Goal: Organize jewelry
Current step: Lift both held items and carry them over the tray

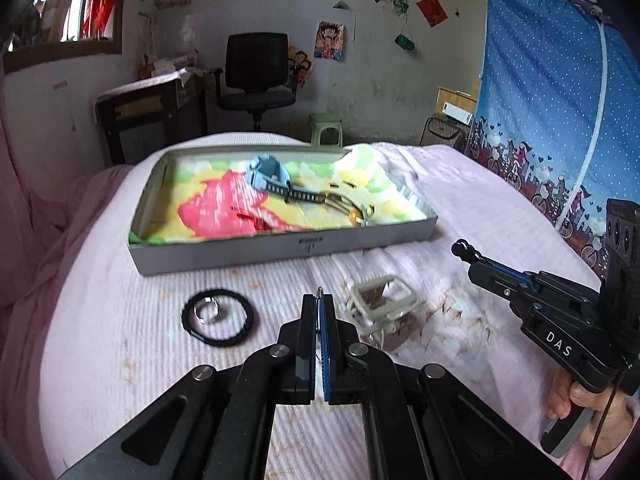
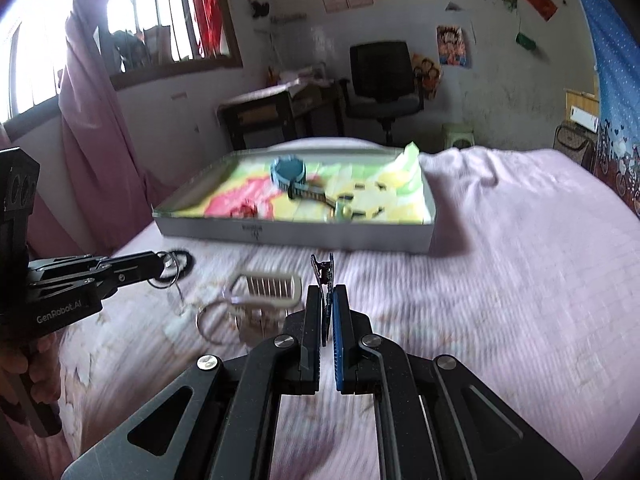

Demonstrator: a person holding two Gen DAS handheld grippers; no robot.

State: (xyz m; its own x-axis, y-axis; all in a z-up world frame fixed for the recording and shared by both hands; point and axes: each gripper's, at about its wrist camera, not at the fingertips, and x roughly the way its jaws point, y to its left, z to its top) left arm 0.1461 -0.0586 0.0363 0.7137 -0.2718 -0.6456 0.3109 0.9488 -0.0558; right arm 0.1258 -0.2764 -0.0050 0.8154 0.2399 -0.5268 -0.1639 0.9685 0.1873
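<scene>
A shallow grey box (image 1: 280, 250) lined with a bright cloth sits on the pink bed; it also shows in the right wrist view (image 2: 296, 236). A blue watch (image 1: 270, 174) and thin clips lie in it. My left gripper (image 1: 319, 300) is shut on a thin metal ring piece whose tip shows above the fingers; in the right wrist view (image 2: 162, 266) rings hang from it. My right gripper (image 2: 328, 292) is shut on a small black hair clip (image 2: 323, 270); it also shows in the left wrist view (image 1: 464, 249). A black hair tie (image 1: 218, 318) with a silver ring (image 1: 206, 312) inside lies on the bed.
A white rectangular frame piece (image 1: 386, 298) with clear parts lies right of my left gripper. A desk (image 1: 148, 112), an office chair (image 1: 256, 76) and a green stool (image 1: 326, 128) stand beyond the bed. A blue patterned curtain (image 1: 560, 100) hangs at the right.
</scene>
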